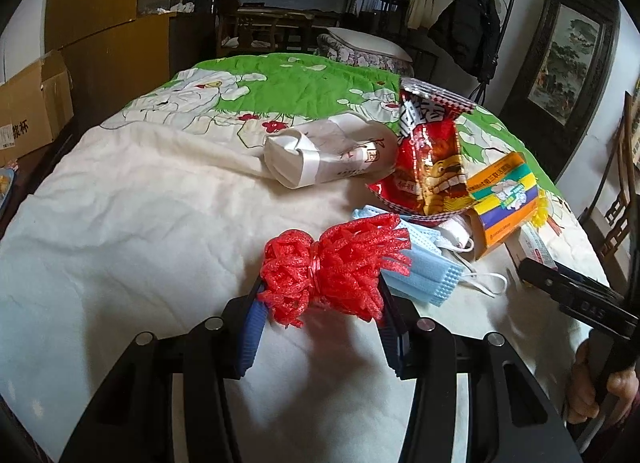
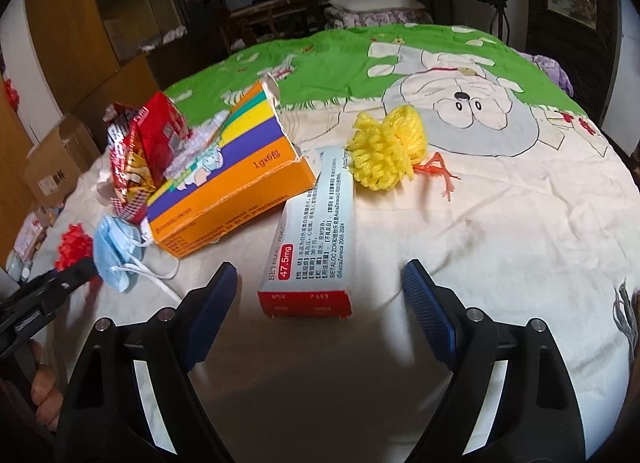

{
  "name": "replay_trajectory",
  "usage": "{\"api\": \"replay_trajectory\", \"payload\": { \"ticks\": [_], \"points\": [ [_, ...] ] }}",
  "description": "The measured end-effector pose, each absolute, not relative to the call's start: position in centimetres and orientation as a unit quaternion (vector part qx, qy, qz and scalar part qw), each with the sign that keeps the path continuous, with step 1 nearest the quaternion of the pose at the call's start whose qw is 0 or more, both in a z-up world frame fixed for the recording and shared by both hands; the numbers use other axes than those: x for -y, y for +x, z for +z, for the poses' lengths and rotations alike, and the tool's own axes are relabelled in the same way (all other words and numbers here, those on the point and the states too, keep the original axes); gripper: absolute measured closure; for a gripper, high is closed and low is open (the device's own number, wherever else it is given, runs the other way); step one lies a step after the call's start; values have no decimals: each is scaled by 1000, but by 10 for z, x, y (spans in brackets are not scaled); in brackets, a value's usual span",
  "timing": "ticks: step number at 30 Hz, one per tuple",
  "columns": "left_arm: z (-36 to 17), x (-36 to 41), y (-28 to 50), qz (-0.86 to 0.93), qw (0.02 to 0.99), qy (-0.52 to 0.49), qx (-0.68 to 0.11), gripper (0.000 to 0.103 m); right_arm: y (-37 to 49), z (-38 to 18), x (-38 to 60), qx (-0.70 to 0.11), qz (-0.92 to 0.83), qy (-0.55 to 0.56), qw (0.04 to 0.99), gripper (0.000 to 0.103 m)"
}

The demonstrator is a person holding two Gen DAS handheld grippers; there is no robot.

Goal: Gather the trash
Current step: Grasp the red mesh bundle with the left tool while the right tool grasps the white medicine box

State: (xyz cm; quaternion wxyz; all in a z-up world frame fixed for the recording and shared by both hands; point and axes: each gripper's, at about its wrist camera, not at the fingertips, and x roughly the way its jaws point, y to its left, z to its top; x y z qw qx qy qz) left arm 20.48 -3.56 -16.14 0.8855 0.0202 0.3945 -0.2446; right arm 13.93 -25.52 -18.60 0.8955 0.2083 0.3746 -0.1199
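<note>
Your left claw (image 1: pixel 320 295) gripped the red foam net (image 1: pixel 332 269) on the bed (image 1: pixel 140 223), while your open right claw (image 2: pixel 316 295) straddled the medicine box (image 2: pixel 312 239), its long axis running away between the jaws.

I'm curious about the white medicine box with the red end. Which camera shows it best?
The right wrist view: the medicine box lies whole between the open right gripper fingers, print readable. The left wrist view catches only one end of it at the right edge.
</note>
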Motion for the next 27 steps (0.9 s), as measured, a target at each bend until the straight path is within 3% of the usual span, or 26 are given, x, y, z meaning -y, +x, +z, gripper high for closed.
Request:
{"api": "replay_trajectory", "payload": {
  "ticks": [1, 2, 14, 27],
  "points": [
    [-160, 35, 203, -245, 886, 20, -394, 53, 139, -185, 254, -374, -119, 204, 897, 40],
    [-156, 34, 199, -245, 886, 20, -392, 53, 137, -184, 252, -371, -119, 199, 899, 61],
    [-75, 19, 117, -251, 917, 33, -309, 53, 56, -92, 229, -242, -87, 183, 949, 61],
    [-7, -39, 19, -218, 943, 27, -251, 53, -20, -31, 179, -170, 11, 173, 970, 60]
  ]
}}
